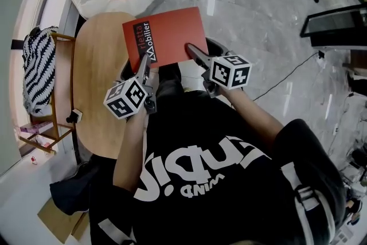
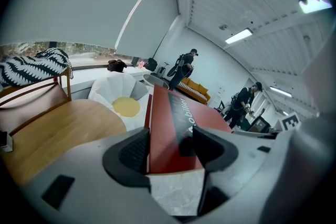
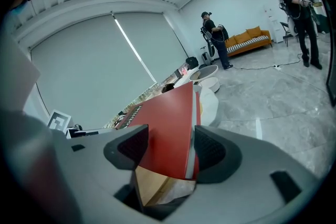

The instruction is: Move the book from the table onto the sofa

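The thin, flat red book (image 1: 166, 36) with its smooth matte cover hangs over the rim of the round pale-wood surface (image 1: 94, 77). The left gripper (image 1: 142, 67) and right gripper (image 1: 194, 52) each have their black ribbed jaws clamped on a near corner.

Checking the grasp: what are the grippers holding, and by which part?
Both hold the red book: left gripper at its near left corner, right gripper on its near right edge.

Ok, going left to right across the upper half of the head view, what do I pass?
Striped cushion → wooden table → red book → dark screen at the right edge.
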`<state>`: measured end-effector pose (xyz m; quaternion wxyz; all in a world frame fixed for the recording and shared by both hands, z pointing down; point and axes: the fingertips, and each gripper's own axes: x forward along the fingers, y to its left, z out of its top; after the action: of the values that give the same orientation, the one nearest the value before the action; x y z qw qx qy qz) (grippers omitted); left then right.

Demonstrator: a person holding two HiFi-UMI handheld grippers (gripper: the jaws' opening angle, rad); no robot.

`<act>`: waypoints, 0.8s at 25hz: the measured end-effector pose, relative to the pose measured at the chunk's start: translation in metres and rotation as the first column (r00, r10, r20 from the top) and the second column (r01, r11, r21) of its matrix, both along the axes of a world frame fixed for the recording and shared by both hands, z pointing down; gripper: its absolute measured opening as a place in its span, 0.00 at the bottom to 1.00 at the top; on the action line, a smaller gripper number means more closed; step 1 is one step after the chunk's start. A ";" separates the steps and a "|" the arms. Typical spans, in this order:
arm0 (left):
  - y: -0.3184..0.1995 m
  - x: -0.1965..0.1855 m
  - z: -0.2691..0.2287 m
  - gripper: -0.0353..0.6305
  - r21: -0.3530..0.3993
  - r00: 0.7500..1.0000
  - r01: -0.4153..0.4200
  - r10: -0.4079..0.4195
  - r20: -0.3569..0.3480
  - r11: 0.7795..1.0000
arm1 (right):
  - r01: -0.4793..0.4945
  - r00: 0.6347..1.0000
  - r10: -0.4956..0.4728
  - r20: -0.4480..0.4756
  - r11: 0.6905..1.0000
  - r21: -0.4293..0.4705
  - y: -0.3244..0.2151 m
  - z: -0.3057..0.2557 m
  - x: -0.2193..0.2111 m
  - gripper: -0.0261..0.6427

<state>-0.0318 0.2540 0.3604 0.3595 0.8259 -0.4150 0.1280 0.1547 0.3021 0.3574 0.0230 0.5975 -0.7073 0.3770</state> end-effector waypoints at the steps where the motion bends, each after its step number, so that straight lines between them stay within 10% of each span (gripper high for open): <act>1: -0.006 0.004 0.001 0.45 -0.004 1.000 -0.001 0.001 0.001 1.000 | -0.002 1.000 0.002 0.001 1.000 -0.003 -0.005 0.001 0.004 0.44; 20: -0.177 0.032 -0.011 0.45 -0.011 1.000 0.005 -0.004 0.017 1.000 | 0.000 1.000 0.000 -0.013 1.000 -0.017 -0.178 -0.007 0.032 0.44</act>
<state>0.0007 0.0766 0.3497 0.3608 0.8219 -0.4192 0.1365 0.1864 0.1238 0.3509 0.0328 0.5998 -0.7040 0.3789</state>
